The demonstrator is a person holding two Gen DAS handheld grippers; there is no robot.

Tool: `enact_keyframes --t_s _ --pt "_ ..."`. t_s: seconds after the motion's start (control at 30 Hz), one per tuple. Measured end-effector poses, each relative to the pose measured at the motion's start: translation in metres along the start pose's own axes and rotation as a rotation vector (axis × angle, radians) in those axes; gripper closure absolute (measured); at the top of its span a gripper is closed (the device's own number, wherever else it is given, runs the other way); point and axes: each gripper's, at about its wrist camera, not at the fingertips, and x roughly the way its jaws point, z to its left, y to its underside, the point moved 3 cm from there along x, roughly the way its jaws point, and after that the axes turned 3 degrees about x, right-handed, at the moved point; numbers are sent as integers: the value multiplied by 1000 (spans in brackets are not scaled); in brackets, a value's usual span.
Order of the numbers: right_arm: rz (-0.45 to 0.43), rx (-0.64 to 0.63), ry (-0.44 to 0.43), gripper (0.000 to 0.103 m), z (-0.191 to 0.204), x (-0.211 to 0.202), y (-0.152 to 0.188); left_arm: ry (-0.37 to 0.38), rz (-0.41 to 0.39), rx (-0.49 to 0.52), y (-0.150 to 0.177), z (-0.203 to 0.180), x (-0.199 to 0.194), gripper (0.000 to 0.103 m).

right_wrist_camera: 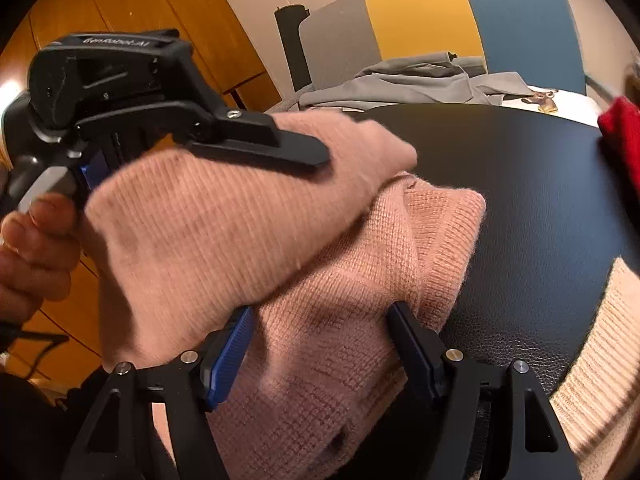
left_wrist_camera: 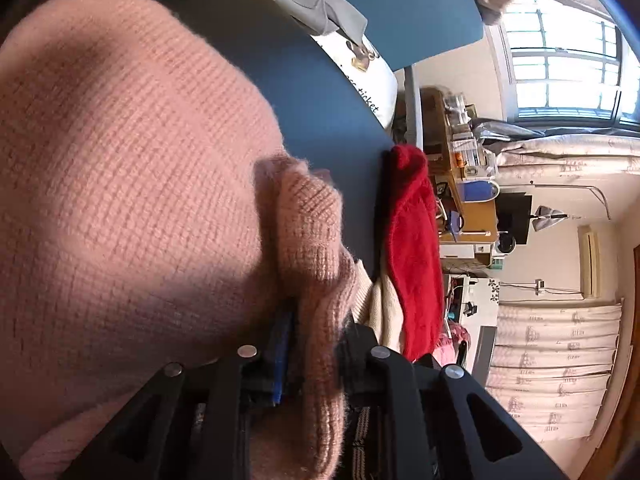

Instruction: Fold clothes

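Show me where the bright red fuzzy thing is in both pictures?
Left wrist view: the red garment hangs right of centre, over the far edge of the dark table.
Right wrist view: only a corner of the red garment shows, at the right edge, on the dark table.
Shared landmark: the pink sweater, spread on the same table nearer the cameras.

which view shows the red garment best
The left wrist view. There the red garment shows nearly whole, hanging off the edge of the dark table beside a cream knit. The right wrist view catches only a small red piece cut off by the frame's right edge.
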Motion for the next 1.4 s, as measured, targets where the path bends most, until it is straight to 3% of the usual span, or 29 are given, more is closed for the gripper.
enact_keyframes --t_s 0.13,0.27,0.3,0.33,0.37,0.47,0.57,0.7,0.87,0.9,0.97,1.1,1.13,1.17,1.33,1.4 --pt "-17 18 -5 31 0 -6 -1 67 45 6 6 -14 -12 81" --pt "-20 5 72 29 7 -21 4 142 103 56 12 -36 -22 81" --pt "-16 -4 96 26 10 -26 7 149 111 76 13 -41 -24 81" --pt "-5 -8 124 13 11 -30 9 159 117 98 13 -47 -27 81" --pt "3 -7 140 10 12 -37 14 169 121 119 14 -51 -31 81" --pt "22 -3 181 10 14 -62 28 200 101 164 12 -50 -52 81" --pt "23 -6 201 10 18 -89 39 212 25 184 4 -29 -86 81" --pt "6 -41 98 10 51 -116 34 104 -128 197 -6 17 -131 81" --pt "79 -34 -114 11 87 -105 33 -35 -245 248 14 72 -159 81" --pt "97 -16 -141 12 89 -97 33 -60 -266 261 18 80 -163 81" --pt "143 -7 -152 36 91 -79 38 -66 -294 278 28 95 -170 81" --pt "231 56 -159 46 84 -47 47 -30 -308 416 52 100 -175 81" --pt "243 71 -158 61 82 -41 48 -17 -298 462 57 97 -172 81" --pt "247 75 -136 88 80 -39 49 -17 -283 505 62 94 -167 81" --pt "202 115 -22 91 67 -63 62 -173 -118 679 88 101 -123 83" --pt "219 166 39 91 53 -62 78 -210 -105 707 93 107 -111 84"
